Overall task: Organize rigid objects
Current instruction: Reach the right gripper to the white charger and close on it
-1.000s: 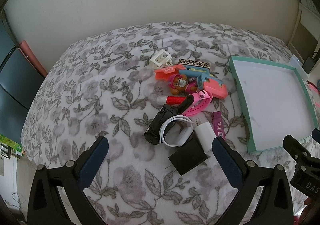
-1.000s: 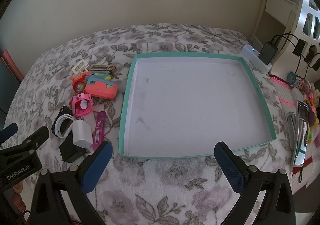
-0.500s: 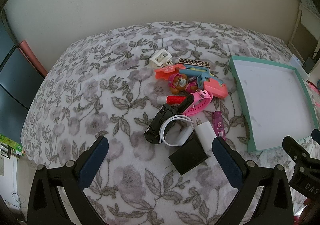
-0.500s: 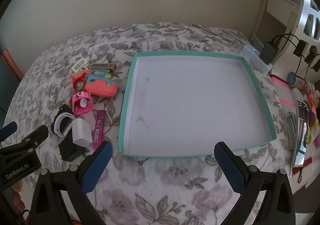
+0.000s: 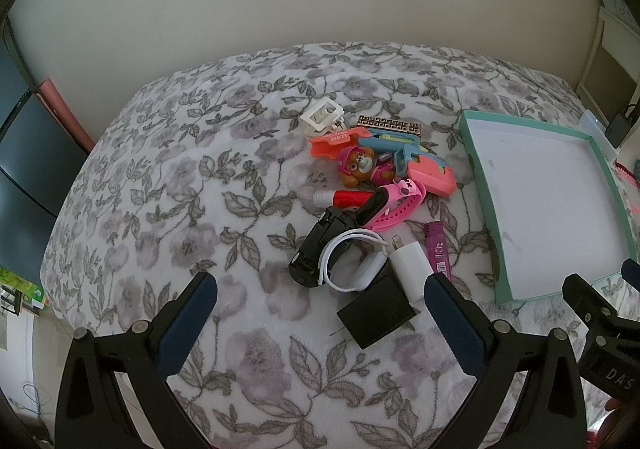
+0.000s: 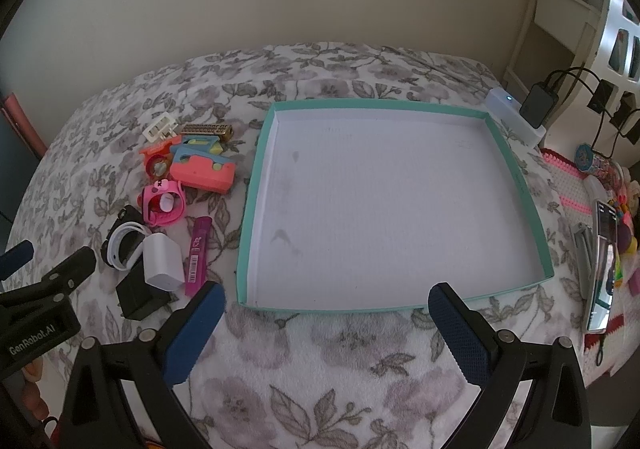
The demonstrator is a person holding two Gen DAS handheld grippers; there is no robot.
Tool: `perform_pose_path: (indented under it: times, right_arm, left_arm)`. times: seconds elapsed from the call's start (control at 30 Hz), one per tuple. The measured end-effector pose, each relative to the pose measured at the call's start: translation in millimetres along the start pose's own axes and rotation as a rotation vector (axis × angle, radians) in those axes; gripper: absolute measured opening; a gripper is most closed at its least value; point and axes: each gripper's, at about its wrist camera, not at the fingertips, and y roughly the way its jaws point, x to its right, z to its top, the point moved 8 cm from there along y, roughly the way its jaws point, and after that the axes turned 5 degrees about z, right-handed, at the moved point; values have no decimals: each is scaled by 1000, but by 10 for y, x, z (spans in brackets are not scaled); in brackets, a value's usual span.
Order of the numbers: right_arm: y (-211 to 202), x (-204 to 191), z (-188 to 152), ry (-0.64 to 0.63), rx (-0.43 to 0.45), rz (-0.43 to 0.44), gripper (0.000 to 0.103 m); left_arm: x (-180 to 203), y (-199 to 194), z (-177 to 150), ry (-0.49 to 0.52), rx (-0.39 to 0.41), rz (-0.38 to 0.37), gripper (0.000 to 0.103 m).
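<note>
Left of the teal tray (image 5: 476,169), from the left wrist view, we've got the whole pile of small stuff on the floral blanket (image 5: 168,185): a pup figurine (image 5: 360,167), a pink watch (image 5: 396,205), a black charger (image 5: 376,315) and a white charger (image 5: 408,263) nearest us. Our left gripper (image 5: 320,313) hangs wide open, holding nothing.

Over on the right wrist view, that tray (image 6: 516,169) sits straight ahead, nothing inside, pile off to its left. Our right gripper (image 6: 326,319) is spread apart too, just short of the tray's near edge.
</note>
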Motion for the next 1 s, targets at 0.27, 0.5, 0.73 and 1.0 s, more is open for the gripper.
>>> perform_pose_path:
  times: [0.27,0.5,0.73,1.0]
  right_arm:
    - [41,-97,15,2,-30,46,103]
    - [87,-484,117,-28,-81,167,103]
    - [335,-958,127,-89,-145,219,103]
    - [624,-1223,67,-138,-199,227,103]
  left_arm:
    - [-175,38,26,-96,-23,-45,103]
    - [-457,93,155,-180,-45,-72,103]
    - [-745,373,78,-238,-113,-67,103]
    - [-804,643,-101,-351,-170,-201,103]
